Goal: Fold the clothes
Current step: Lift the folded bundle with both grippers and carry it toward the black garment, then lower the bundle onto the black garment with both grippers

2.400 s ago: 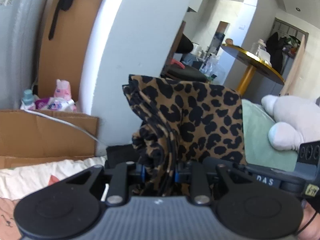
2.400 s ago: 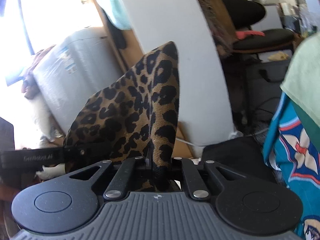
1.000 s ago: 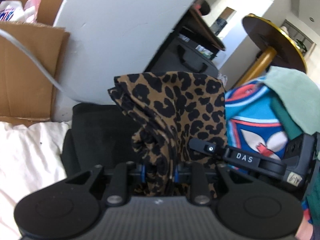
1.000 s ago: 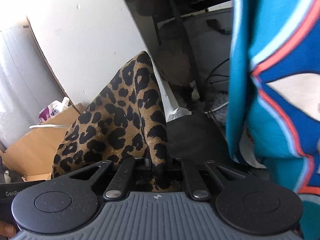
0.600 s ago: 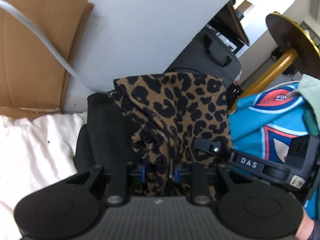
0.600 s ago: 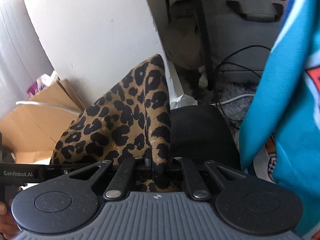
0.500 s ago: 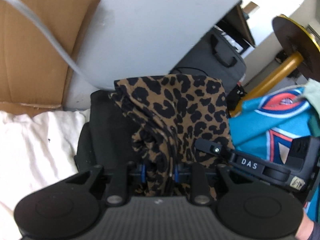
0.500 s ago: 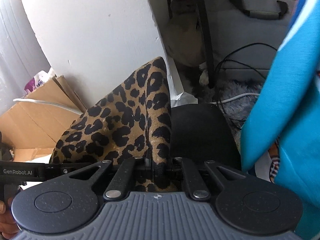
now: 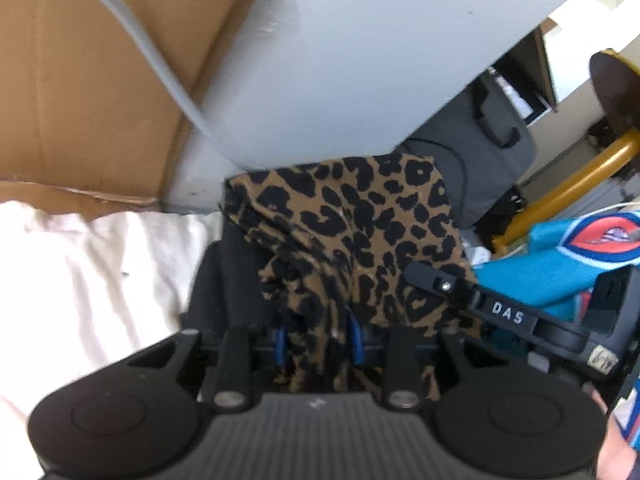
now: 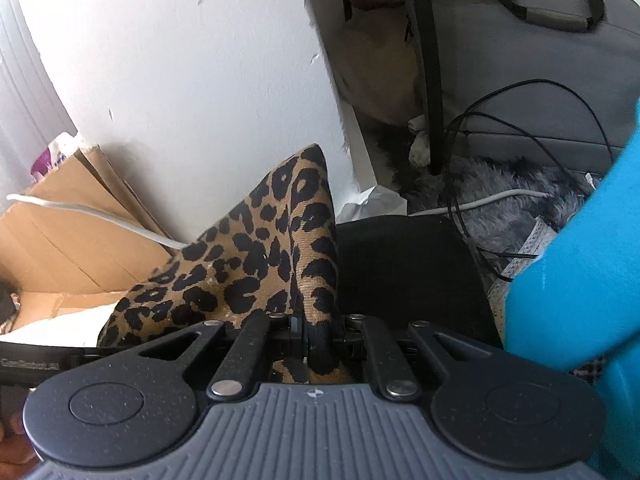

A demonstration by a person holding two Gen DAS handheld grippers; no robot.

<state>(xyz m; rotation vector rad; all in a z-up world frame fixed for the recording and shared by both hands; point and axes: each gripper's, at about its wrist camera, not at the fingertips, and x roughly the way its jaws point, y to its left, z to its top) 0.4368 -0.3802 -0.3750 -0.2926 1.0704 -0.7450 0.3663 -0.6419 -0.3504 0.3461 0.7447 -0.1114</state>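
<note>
A leopard-print garment [image 9: 360, 232] is bunched and folded in the middle of the left wrist view, and my left gripper [image 9: 319, 340] is shut on its gathered edge. The same leopard-print garment [image 10: 256, 264] rises as a pointed flap in the right wrist view, where my right gripper [image 10: 316, 338] is shut on a thin fold of it. The right gripper's black arm marked DAS [image 9: 492, 308] crosses the cloth at the right of the left wrist view. Under the garment lies a black cloth [image 10: 404, 272].
White bedding [image 9: 88, 280] spreads at the left, with brown cardboard [image 9: 88, 80] and a grey cable [image 9: 160, 60] behind it. A white wall panel [image 10: 200, 80] stands ahead. A teal patterned garment [image 9: 580, 252] hangs at the right. A grey bag [image 10: 532, 60] and black cables [image 10: 520, 128] lie beyond.
Both grippers have tipped further down toward the bed with the garment still held. The cardboard and wall base have slid up the views, and more white bedding shows.
</note>
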